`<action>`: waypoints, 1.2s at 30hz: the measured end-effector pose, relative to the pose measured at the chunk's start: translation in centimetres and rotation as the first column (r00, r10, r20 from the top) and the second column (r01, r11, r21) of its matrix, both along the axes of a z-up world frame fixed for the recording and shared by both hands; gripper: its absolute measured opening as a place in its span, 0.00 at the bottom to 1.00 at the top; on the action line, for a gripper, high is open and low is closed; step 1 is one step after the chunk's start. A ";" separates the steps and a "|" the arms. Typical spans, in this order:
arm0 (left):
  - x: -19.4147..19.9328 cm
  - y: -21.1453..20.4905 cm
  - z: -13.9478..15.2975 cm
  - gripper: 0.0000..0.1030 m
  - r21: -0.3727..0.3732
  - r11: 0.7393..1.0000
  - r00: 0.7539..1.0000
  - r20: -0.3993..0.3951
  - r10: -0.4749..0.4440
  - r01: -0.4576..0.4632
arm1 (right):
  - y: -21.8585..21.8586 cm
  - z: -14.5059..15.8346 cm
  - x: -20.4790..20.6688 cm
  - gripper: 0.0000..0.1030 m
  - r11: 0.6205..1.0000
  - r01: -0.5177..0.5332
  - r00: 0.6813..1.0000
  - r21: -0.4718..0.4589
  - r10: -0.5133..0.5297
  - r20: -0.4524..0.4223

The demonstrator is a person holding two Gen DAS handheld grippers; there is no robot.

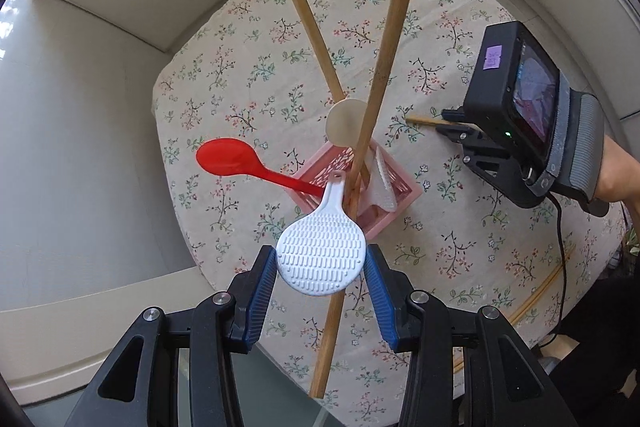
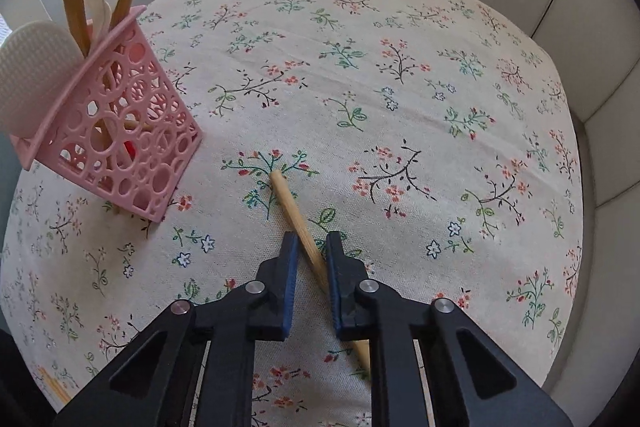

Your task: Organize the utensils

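Left tongs (image 1: pixel 320 267) clamped on a white rice paddle (image 1: pixel 321 259) above the pink basket (image 1: pixel 394 201) of utensils, right tongs (image 2: pixel 312 247) closed around a wooden chopstick (image 2: pixel 296 217) lying on the floral worktop (image 2: pixel 400 107)

Purple sticker (image 1: pixel 493 57) on camera body (image 1: pixel 516 99): writing illegible.

Pink basket (image 2: pixel 120 131), floral tablecloth (image 2: pixel 360 67)

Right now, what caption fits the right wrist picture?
Right gripper clamps a wooden chopstick lying beside the pink utensil basket.
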State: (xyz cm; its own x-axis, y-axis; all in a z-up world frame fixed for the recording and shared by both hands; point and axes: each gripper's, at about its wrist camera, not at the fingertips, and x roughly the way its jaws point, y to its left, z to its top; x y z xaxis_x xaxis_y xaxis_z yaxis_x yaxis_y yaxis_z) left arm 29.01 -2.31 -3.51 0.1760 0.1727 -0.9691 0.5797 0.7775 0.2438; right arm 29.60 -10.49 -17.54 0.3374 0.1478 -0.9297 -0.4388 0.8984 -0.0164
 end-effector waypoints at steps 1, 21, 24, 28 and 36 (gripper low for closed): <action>0.4 0.0 -0.3 0.44 -0.002 1.000 1.000 -0.004 0.009 -0.009 | -0.1 0.1 0.0 0.07 1.000 0.003 1.000 0.003 -0.003 0.000; -5.6 6.7 8.2 0.65 -0.482 0.858 0.915 0.241 0.324 -0.177 | -3.6 19.3 -7.6 0.07 0.922 0.166 0.873 0.351 -0.303 0.383; -8.7 8.7 8.7 0.75 -0.536 0.822 0.873 0.289 0.393 -0.193 | -2.7 22.3 -9.6 0.07 0.904 0.145 0.826 0.401 -0.334 0.454; -12.2 10.8 7.9 0.82 -0.574 0.788 0.809 0.343 0.478 -0.223 | -0.8 25.2 -11.5 0.07 0.873 0.114 0.763 0.474 -0.383 0.521; -14.7 15.5 2.4 0.83 -0.666 0.659 0.655 0.328 0.680 -0.350 | 4.0 26.2 -12.3 0.07 0.798 0.056 0.632 0.600 -0.494 0.597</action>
State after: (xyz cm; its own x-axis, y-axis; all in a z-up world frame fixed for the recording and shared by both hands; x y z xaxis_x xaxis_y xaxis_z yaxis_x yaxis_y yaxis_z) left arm 14.31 13.18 -1.08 0.7038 -0.0786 -0.7060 -0.0551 0.9848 -0.1646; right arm 17.34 -6.48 8.65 0.9400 0.2728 -0.2047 -0.2140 0.9391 0.2688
